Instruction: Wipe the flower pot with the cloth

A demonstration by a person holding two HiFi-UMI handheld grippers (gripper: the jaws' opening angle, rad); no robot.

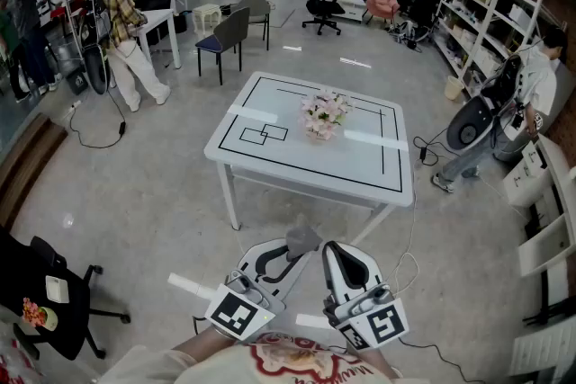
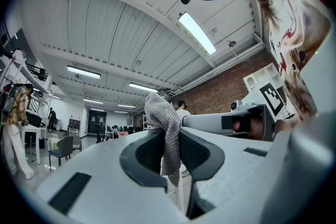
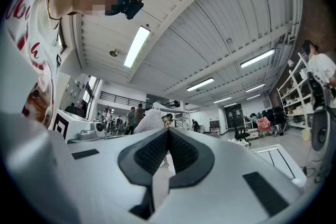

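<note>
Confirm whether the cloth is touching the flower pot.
Apart. The head view shows the cloth clamped in the left gripper near the person, with open floor between it and the flower pot on the table.

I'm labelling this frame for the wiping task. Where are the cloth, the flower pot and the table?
cloth (image 2: 163,118): left gripper view, on its upper fold.
flower pot (image 1: 320,134): head view, on its side below the blooms.
table (image 1: 297,159): head view, on bare top near the front edge.

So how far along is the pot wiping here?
Done: the cloth is clamped in the left tongs. In hand: only that; the right tongs are shut and empty. Left: reaching the flower pot on the table ahead, and all the wiping.
</note>
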